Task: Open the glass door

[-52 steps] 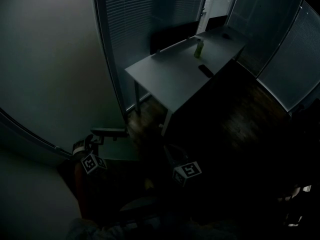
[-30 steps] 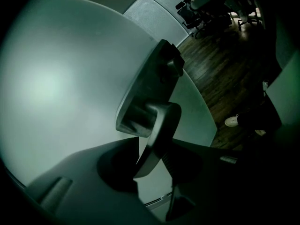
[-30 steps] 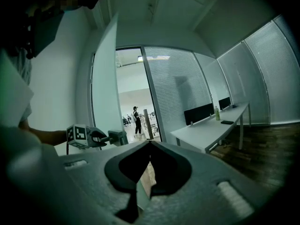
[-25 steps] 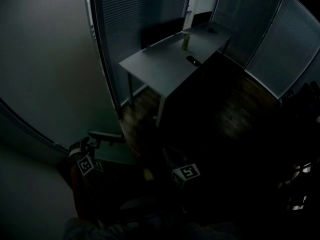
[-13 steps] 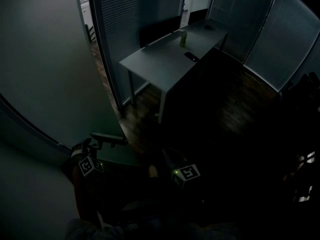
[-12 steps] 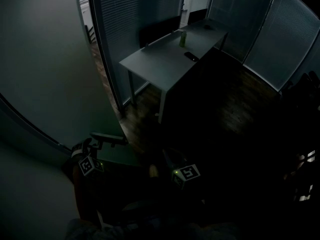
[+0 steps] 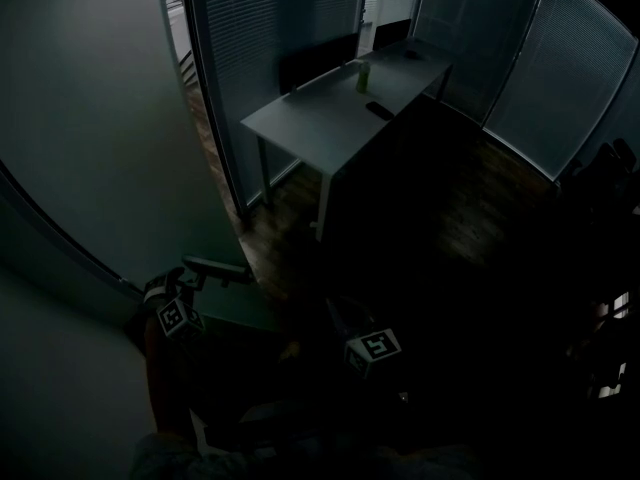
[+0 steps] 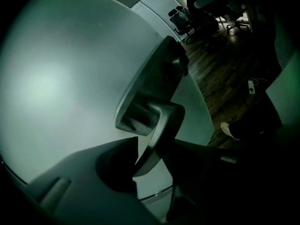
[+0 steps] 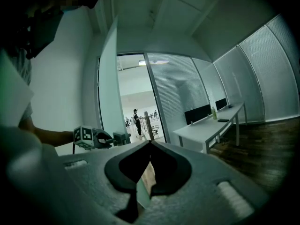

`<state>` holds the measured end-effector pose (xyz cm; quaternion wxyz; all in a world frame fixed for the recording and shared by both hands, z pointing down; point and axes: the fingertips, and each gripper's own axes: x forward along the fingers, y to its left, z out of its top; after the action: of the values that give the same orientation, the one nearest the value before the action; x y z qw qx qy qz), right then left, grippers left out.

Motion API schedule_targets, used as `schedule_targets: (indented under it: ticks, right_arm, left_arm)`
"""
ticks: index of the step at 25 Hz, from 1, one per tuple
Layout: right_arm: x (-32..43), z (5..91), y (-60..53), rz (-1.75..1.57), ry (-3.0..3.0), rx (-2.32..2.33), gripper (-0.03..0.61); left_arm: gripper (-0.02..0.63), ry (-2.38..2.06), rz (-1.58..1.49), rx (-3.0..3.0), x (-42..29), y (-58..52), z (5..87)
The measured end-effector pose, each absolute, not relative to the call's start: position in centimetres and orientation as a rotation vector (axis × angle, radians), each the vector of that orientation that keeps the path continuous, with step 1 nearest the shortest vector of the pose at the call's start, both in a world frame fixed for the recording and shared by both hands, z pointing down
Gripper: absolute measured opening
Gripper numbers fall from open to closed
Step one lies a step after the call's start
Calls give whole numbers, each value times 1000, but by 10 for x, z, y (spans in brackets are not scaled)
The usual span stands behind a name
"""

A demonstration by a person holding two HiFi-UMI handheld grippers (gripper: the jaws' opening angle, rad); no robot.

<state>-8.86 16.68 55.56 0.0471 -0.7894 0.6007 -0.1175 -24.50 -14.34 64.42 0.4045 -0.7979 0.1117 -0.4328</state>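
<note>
The frosted glass door (image 7: 90, 148) fills the left of the head view and stands swung open. Its lever handle (image 7: 215, 268) juts out low on the door. My left gripper (image 7: 197, 278) is shut on that handle. In the left gripper view the handle (image 8: 157, 125) runs between the jaws in front of the door pane (image 8: 61, 88). My right gripper (image 7: 345, 320) hangs free lower middle, its tips (image 9: 150, 143) meeting on nothing. In the right gripper view the door's edge (image 9: 108, 78) stands beside the bright doorway, with the left gripper (image 9: 101, 137) at it.
A white desk (image 7: 330, 118) with a green bottle (image 7: 363, 76) and a dark phone (image 7: 379, 110) stands past the doorway frame. Blind-covered glass walls (image 7: 560, 88) close the right. Office chairs (image 8: 180, 18) stand behind. A person (image 9: 136, 121) is in the hall beyond.
The door has swung further open; the gap at its far edge is wider. The left gripper has moved along with the handle, and the right gripper has shifted slightly.
</note>
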Motion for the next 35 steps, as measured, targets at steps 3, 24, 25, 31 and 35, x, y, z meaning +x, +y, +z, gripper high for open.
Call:
schedule_targets:
  ticks: [3,24,25,31,35]
  right_arm:
    - [-95,553,170,-357,1848,-2404,-2]
    - [-165,551,164,-365,1828,-2464,-2]
    - [-168,550,163,-363,1820,-2468,-2]
    - [-185,544,160,-355,1784,-2487,-2]
    - [-200,548,156,-361,1763,-2494,-2]
  left_arm:
    - [156,285,-1092,-2010,-248,-143,645]
    - [155,195,-1004,-2001,-286,-120,644]
    - [155,186,-999,-2000,-288,-119,644]
    - [153,158,-963,-2002,-295,-110,636]
    - [150,139,-935,-1993,-302,-109,643]
